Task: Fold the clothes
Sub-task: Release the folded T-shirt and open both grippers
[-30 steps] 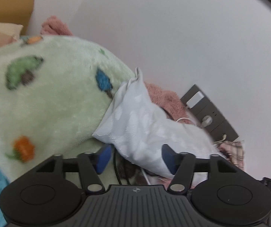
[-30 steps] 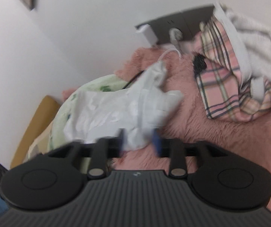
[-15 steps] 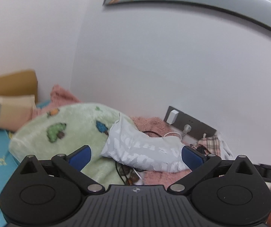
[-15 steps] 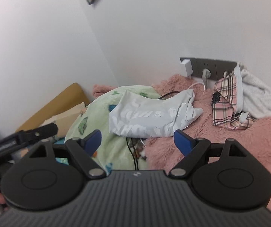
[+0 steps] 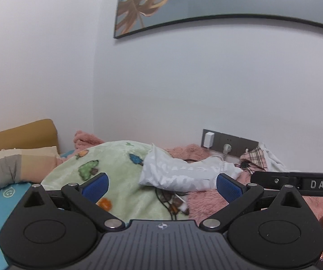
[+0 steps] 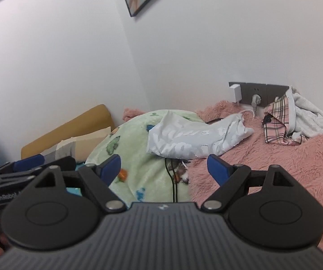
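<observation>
A folded pale grey-white garment (image 5: pixel 184 173) with white lettering lies on the bed, partly on a green fleece blanket (image 5: pixel 116 168) and partly on a pink fluffy blanket (image 5: pixel 206 198). It also shows in the right wrist view (image 6: pixel 195 137). My left gripper (image 5: pixel 161 186) is open and empty, held back from the garment. My right gripper (image 6: pixel 163 167) is open and empty, also back from it. The left gripper's body shows at the left of the right wrist view (image 6: pixel 26 168).
A pink plaid garment (image 6: pixel 278 121) and a white fleece (image 6: pixel 312 119) lie at the back right by a grey wall socket strip (image 6: pixel 258 92). A black cable (image 6: pixel 172 180) runs under the garment. Pillows (image 5: pixel 19 164) and a yellow headboard (image 5: pixel 21 132) stand left.
Both grippers let go of the grey-white garment, opened wide and pulled back and up from it. The garment now lies on the blankets by itself.
</observation>
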Action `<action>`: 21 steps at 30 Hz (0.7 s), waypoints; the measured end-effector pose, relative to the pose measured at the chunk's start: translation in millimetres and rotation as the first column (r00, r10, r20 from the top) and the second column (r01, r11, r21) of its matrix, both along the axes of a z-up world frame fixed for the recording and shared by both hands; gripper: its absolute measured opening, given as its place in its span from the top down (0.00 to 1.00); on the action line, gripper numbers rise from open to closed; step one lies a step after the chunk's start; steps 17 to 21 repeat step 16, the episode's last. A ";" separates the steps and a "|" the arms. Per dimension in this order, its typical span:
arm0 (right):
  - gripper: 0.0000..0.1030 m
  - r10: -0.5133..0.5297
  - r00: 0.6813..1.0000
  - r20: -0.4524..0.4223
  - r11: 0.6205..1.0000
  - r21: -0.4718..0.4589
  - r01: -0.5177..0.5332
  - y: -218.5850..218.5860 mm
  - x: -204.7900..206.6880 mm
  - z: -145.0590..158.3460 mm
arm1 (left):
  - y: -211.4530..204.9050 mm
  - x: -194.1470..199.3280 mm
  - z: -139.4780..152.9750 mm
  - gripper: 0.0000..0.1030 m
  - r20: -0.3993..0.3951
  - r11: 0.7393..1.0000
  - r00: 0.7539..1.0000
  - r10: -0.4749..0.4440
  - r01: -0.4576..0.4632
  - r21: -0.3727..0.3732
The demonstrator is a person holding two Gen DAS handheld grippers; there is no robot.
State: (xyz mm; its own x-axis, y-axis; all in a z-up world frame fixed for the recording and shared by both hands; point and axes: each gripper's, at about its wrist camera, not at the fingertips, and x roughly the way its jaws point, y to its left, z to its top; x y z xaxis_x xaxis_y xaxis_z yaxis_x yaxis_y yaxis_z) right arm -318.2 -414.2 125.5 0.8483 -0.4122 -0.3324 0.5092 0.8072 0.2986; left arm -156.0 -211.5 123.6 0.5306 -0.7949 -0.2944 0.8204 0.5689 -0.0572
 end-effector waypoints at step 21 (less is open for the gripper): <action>0.17 -0.050 0.999 -0.002 0.994 -0.093 0.050 20.5 17.8 -26.8 | 20.5 33.0 -35.3 0.00 -0.022 1.000 0.999 0.031 -0.031 0.004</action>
